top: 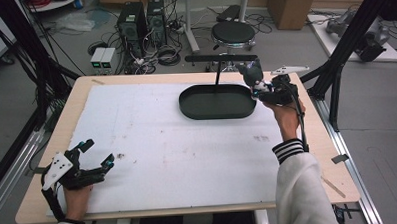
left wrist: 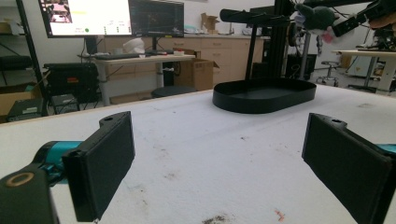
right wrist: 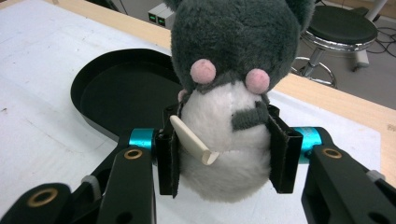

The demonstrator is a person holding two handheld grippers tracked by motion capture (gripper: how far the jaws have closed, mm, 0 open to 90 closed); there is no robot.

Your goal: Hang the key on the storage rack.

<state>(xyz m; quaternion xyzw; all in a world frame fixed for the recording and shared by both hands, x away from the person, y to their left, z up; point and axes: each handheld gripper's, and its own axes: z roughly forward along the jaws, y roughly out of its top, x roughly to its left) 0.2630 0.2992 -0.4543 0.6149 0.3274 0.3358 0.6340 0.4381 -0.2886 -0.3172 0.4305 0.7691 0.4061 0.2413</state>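
— Where is the plush toy (right wrist: pixel 236 93) at this moment?

— It is held clear of the table (top: pixel 47 142), near the far right corner, just beside the right end of the black oval tray (top: pixel 217 102). It is clamped by the right gripper (right wrist: pixel 224 156), whose jaws are pressed into the white belly from both sides.

— How is such a thing expected to handle?

— It is judged to be light and soft. The fabric is seen to bulge around the pads, so a squeeze is absorbed rather than resisted. Breakage is hardly to be feared, but a floppy body can sag or twist if it is gripped at an ear or limb.

— So where is it best taken?

— Across the torso, below the grey head, as is done now; the plush surface is not thought slippery.

— And the left gripper (top: pixel 95 158)?

— It is rested at the near left corner, its jaws spread wide with nothing between them.
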